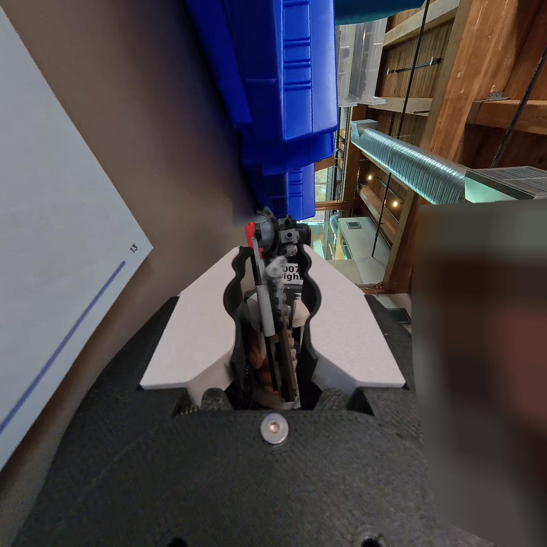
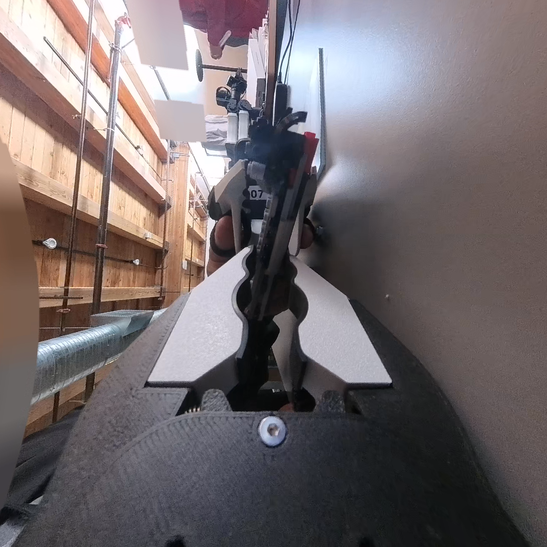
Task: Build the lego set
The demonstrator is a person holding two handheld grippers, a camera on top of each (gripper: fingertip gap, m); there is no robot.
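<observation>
A long, thin lego model [image 1: 275, 310] of grey and black pieces, with a red piece and a round grey part at its far end, is held in the air between both grippers. My left gripper [image 1: 273, 251] is closed around it, white fingers on either side. My right gripper [image 2: 270, 254] is closed on the same model [image 2: 275, 236] from the opposite end. The right gripper's labelled body [image 1: 293, 273] shows behind the model. The left gripper's finger [image 2: 231, 195] and a hand [image 2: 222, 233] show beyond it in the right wrist view.
Both views are rolled sideways. A stack of blue bins [image 1: 281, 88] stands on the grey table [image 1: 133, 118] beyond the model. A white instruction sheet [image 1: 44, 236] lies at the left. The table surface [image 2: 429, 207] fills the right side. A small black robot arm [image 2: 233, 94] stands far off. The left gripper's tips are roughly 5 cm from the right gripper's.
</observation>
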